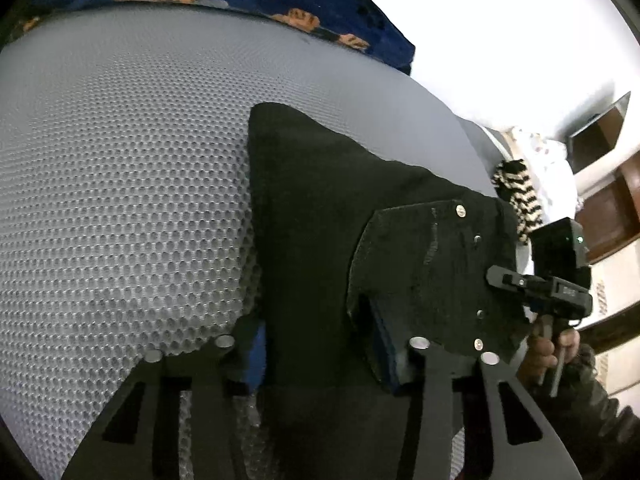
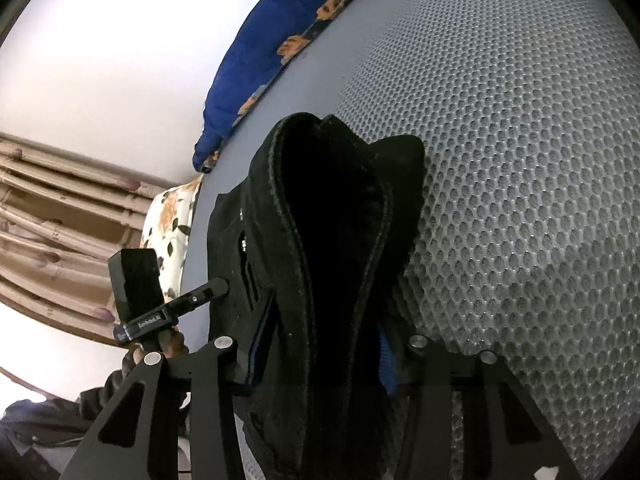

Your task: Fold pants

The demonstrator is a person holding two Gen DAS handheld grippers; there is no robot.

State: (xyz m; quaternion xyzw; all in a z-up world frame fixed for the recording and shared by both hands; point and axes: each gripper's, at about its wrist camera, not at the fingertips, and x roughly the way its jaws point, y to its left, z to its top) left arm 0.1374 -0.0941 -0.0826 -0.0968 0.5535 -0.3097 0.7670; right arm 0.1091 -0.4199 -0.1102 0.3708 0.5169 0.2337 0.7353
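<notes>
Black pants (image 1: 320,208) lie bunched on a grey mesh mattress (image 1: 120,200). In the left wrist view my left gripper (image 1: 320,344) is shut on the pants' black cloth, with a flap bearing metal rivets (image 1: 432,272) folded over its right finger. My right gripper (image 1: 536,284) shows at the right edge of the pants. In the right wrist view my right gripper (image 2: 320,352) is shut on a thick fold of the pants (image 2: 332,220), whose seamed edges rise between the fingers. My left gripper (image 2: 184,304) touches the pants' left side there.
A blue blanket with orange prints (image 1: 304,8) (image 2: 272,48) lies along the mattress's far edge. A striped cloth (image 1: 520,192) and a floral pillow (image 2: 172,220) sit at the mattress side. Wooden furniture (image 1: 608,208) and curtains (image 2: 60,220) stand beyond.
</notes>
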